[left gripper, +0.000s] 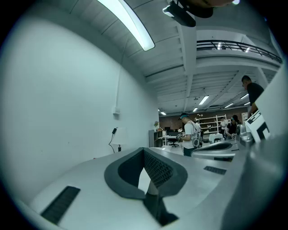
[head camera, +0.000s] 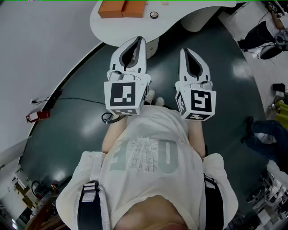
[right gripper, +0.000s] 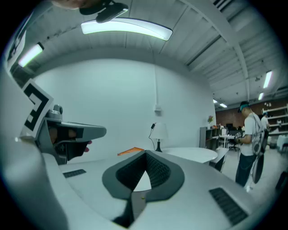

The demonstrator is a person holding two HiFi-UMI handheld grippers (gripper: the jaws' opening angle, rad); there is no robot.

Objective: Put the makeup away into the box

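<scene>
Orange box [head camera: 122, 8] lies on table [head camera: 189, 10]; left tongs [head camera: 139, 40] and right tongs [head camera: 184, 50] closed, empty.

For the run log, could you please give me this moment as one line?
left gripper: shut, empty; right gripper: shut, empty; both: short of table; orange box: on table

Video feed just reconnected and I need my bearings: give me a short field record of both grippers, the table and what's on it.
left gripper: jaws shut, nothing between them, short of the table
right gripper: jaws shut, empty, alongside the left
table: white, just ahead of both grippers
orange box: on the table
small round item: on the table right of the box, too small to identify
progress: nothing held
</scene>
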